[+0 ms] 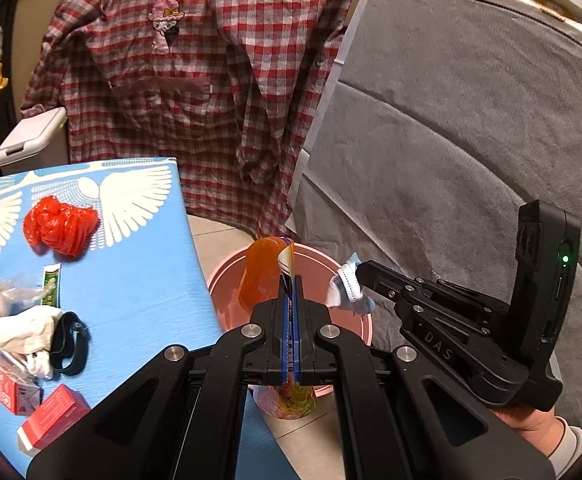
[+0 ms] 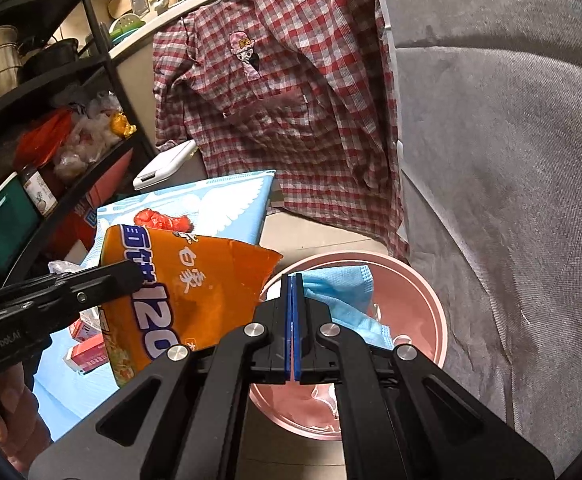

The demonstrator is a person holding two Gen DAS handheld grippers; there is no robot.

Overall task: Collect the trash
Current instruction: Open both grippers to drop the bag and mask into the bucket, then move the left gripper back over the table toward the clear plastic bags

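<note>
Left claw [image 1: 291,280] is pinched tight on an orange noodle wrapper [image 2: 179,280], which stands tall over the pink bin [image 2: 431,292]; its bottom end is hidden behind the claw. Right claw [image 2: 293,280] is pinched on a blue face mask [image 2: 343,296] hanging sideways over the bin. More trash lies on the blue desk [image 1: 131,300].
</note>
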